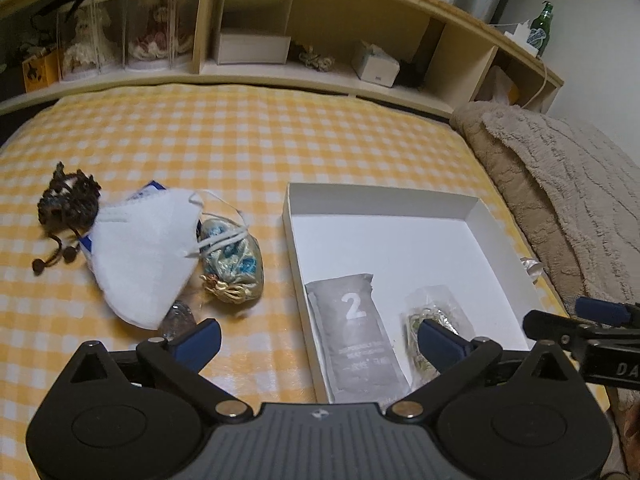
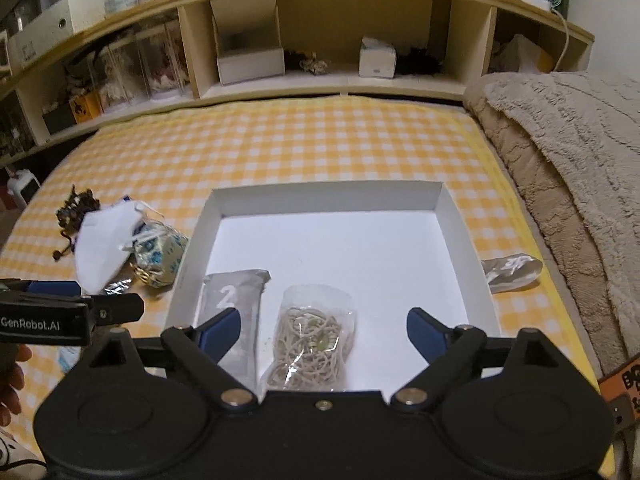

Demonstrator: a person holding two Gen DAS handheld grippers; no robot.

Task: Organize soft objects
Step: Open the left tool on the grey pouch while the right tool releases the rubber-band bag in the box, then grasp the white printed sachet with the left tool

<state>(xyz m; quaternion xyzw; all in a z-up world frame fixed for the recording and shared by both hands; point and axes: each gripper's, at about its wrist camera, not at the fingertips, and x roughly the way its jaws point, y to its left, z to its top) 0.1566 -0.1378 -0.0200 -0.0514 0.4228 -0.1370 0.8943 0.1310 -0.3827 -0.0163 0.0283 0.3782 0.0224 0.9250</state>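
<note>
A white shallow box (image 1: 296, 240) (image 2: 332, 196) lies on the yellow checked bed. Inside it lie a grey pouch marked 2 (image 1: 356, 336) (image 2: 236, 296) and a clear bag of rubber bands (image 1: 432, 308) (image 2: 312, 336). Left of the box lie a white face mask (image 1: 140, 256) (image 2: 100, 244), a blue-gold drawstring pouch (image 1: 236, 264) (image 2: 160, 252), a dark knitted pouch (image 1: 68, 196) (image 2: 76, 208) and a foil packet (image 1: 180, 316) (image 2: 118, 286). My left gripper (image 1: 320, 344) is open and empty over the box's left wall. My right gripper (image 2: 324, 332) is open and empty above the rubber band bag.
A beige fluffy blanket (image 1: 568, 200) (image 2: 560, 160) lies along the right. A silver packet (image 2: 512, 272) lies between the box and the blanket. A wooden headboard shelf (image 1: 320, 68) (image 2: 320, 80) with boxes and dolls runs along the back.
</note>
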